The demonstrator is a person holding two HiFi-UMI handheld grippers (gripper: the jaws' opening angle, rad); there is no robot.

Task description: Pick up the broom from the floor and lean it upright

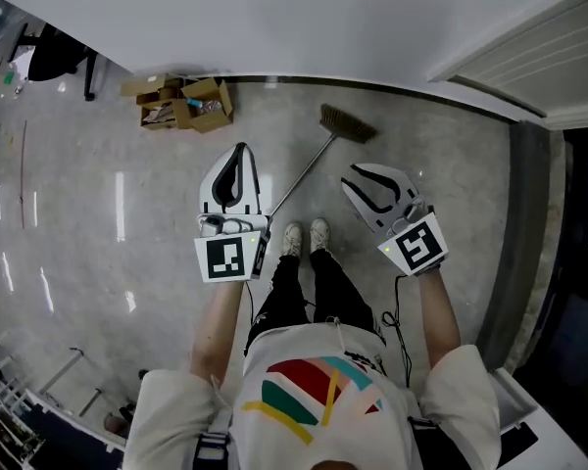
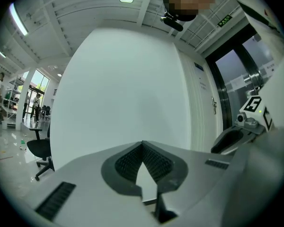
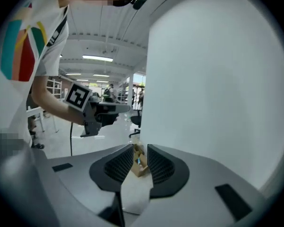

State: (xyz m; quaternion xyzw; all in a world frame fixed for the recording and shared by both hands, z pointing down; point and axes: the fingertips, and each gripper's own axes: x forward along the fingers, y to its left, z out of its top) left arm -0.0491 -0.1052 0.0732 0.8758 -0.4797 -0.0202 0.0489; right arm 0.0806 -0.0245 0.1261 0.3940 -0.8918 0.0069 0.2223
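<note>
Broom (image 1: 318, 157) on floor (image 1: 98, 164) — brown bristles (image 1: 348, 123) by wall (image 1: 274, 18), thin handle (image 1: 294, 186), left fingers (image 2: 128, 162) closed, right fingers (image 3: 114, 167) apart

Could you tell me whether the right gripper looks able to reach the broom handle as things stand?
Probably yes. The broom lies in the open beside the right gripper, with nothing over its handle; the cardboard boxes sit aside. The jaws stand apart and empty, though it would have to come down.

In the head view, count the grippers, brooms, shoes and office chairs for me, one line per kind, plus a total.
Grippers: 2, the left gripper and the right gripper
Broom: 1
Shoes: 2
Office chair: 1
Total: 6
</note>
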